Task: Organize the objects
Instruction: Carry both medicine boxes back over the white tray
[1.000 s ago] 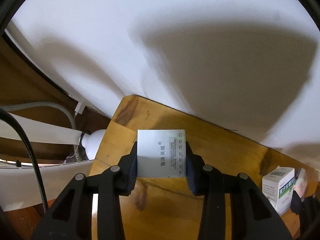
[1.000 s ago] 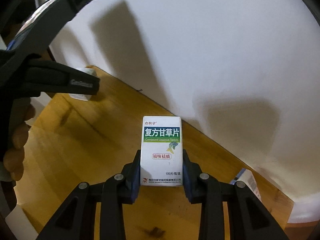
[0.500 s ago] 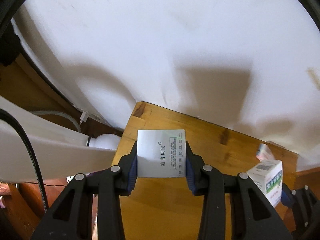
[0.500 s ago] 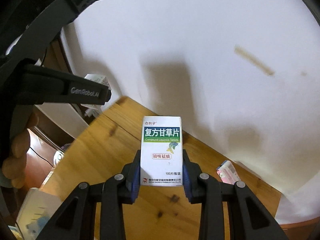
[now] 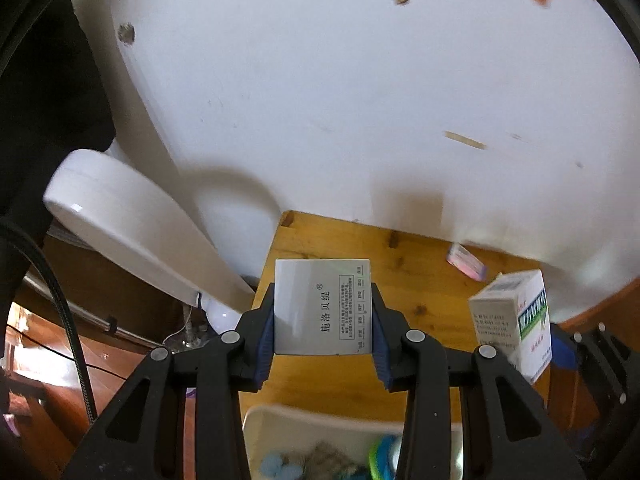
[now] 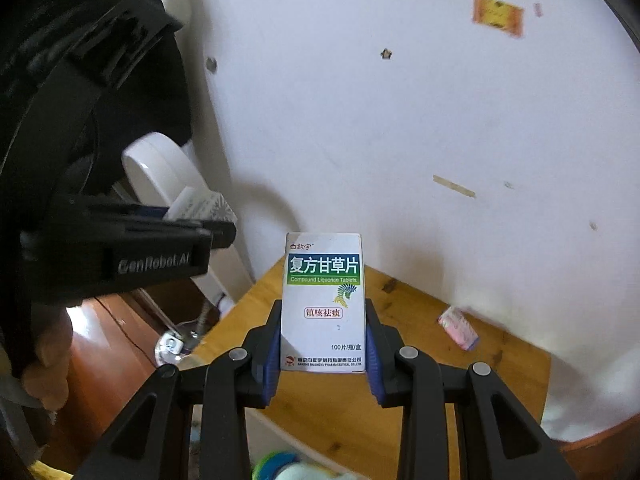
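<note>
My left gripper [image 5: 322, 334] is shut on a silver-grey medicine box [image 5: 322, 306] with black print, held above the wooden table [image 5: 344, 248]. My right gripper [image 6: 322, 346] is shut on a white and green box of liquorice tablets [image 6: 323, 300]. That same white and green box [image 5: 512, 316] shows at the right of the left wrist view. The left gripper [image 6: 192, 220] with its silver-grey box [image 6: 200, 204] appears at the left of the right wrist view, a hand [image 6: 44, 364] beneath it. A cream bin [image 5: 280, 432] holding several blister packs lies below both grippers.
A small pink packet [image 5: 466, 262] lies on the table by the white wall [image 5: 360, 100]; the pink packet [image 6: 458, 327] also shows in the right wrist view. A white lamp [image 5: 128, 220] stands left of the table, with cables and brown furniture [image 5: 60, 360] below.
Both grippers have risen and pulled back from the table with their boxes still held. The table now looks smaller, and the cream bin has come into view below.
</note>
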`<action>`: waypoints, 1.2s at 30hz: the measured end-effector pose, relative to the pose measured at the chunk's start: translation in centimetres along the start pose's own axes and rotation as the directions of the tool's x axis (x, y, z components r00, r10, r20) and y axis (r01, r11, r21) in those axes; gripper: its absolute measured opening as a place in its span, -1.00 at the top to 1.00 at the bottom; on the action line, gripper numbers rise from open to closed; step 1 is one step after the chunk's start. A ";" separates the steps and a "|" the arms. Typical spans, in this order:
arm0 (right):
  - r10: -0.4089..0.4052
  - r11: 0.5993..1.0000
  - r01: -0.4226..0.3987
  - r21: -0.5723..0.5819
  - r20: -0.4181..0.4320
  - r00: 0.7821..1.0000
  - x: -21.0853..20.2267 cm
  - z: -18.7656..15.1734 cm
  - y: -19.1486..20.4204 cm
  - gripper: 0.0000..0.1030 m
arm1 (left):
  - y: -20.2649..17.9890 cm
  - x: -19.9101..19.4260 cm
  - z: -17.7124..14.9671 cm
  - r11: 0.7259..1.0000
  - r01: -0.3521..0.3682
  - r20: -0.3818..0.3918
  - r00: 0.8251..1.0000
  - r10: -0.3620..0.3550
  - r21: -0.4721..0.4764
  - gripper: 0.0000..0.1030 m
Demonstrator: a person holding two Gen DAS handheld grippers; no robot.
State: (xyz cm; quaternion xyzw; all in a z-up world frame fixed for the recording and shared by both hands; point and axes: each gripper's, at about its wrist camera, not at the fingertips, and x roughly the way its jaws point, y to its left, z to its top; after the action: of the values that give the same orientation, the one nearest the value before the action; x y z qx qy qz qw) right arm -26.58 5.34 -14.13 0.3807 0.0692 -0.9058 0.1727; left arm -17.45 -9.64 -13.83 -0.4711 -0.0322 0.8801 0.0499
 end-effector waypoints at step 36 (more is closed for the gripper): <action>0.200 0.943 -0.130 0.306 -0.212 0.956 -8.2 -12.9 8.7 0.32 | -0.9 -6.0 -13.5 0.954 -0.058 0.019 0.998 0.055 0.296 0.16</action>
State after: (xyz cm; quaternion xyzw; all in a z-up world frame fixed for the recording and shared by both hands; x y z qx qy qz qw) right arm -9.45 2.71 -17.25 0.5131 -0.0759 -0.8355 0.1814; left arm -2.89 -9.37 -16.23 -0.4542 0.1131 0.8786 0.0946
